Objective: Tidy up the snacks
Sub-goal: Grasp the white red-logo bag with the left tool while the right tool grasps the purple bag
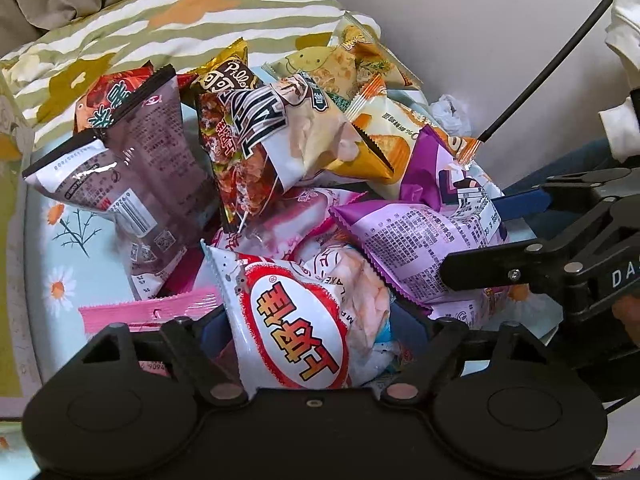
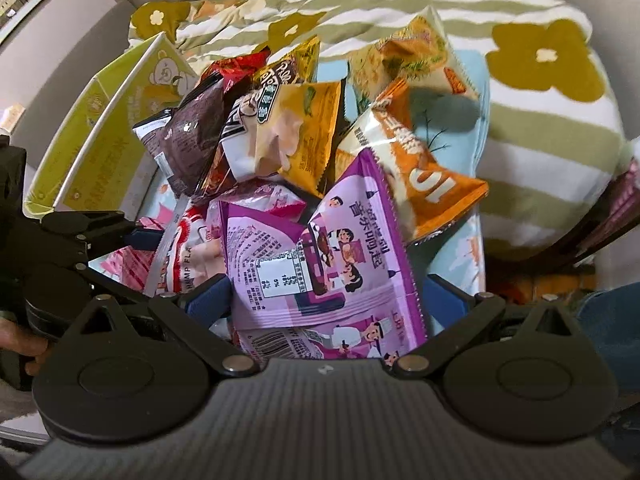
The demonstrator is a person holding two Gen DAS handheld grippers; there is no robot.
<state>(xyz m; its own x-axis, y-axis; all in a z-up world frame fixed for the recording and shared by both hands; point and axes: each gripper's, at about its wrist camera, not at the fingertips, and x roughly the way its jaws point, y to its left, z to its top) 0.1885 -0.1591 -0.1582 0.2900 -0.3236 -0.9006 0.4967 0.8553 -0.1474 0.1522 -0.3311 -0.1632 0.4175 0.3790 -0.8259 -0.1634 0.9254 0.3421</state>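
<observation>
A heap of snack packets lies on a light blue flowered cloth [image 1: 68, 240]. In the left wrist view my left gripper [image 1: 308, 332] is open, its blue fingers on either side of a white packet with a red oval label [image 1: 296, 336]. In the right wrist view my right gripper [image 2: 332, 296] is open around a purple packet [image 2: 336, 264]. The right gripper also shows in the left wrist view [image 1: 492, 240], with the purple packet [image 1: 424, 240] between its fingers. A brown packet [image 1: 152, 168], an orange packet [image 2: 432, 184] and a yellow packet [image 2: 308, 132] lie further back in the heap.
A green-and-white striped flowered blanket [image 1: 192, 28] lies behind the heap. A yellow-green cardboard box [image 2: 104, 136] stands open at the left in the right wrist view. A grey wall [image 1: 480, 20] rises at the back right. A pink packet [image 1: 152, 312] lies at the left front.
</observation>
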